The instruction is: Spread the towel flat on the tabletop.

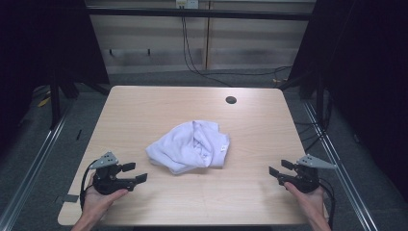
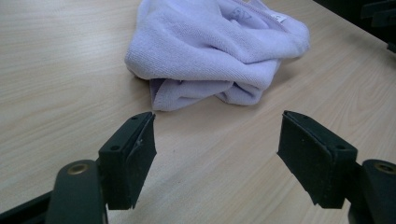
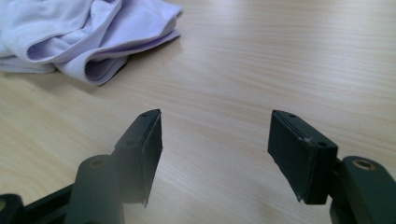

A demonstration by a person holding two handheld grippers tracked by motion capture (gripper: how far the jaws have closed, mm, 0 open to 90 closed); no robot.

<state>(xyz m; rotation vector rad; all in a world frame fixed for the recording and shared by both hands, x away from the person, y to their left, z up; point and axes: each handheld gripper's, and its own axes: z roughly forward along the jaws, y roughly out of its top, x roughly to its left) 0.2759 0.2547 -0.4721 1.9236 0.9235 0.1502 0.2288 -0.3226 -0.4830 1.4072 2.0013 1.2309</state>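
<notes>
Two grippers are flanking a crumpled lilac towel (image 1: 190,147) lying mid-worktop (image 1: 144,110): left of the towel, the left gripper (image 1: 136,173) is spreading its fingers (image 2: 128,158) wide, holding nothing; right of it, the right gripper (image 1: 280,170) is gaping likewise, empty.

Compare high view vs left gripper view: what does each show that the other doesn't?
High view alone: the whole table with its round hole, both hands, the left gripper seen from outside, floor cables. Left gripper view alone: close-up of the left gripper's pads, jaws apart with nothing between, and the cloth's looped weave and folded edge. Shared: the crumpled lilac cloth, its label, the wood tabletop, part of the right gripper.
</notes>
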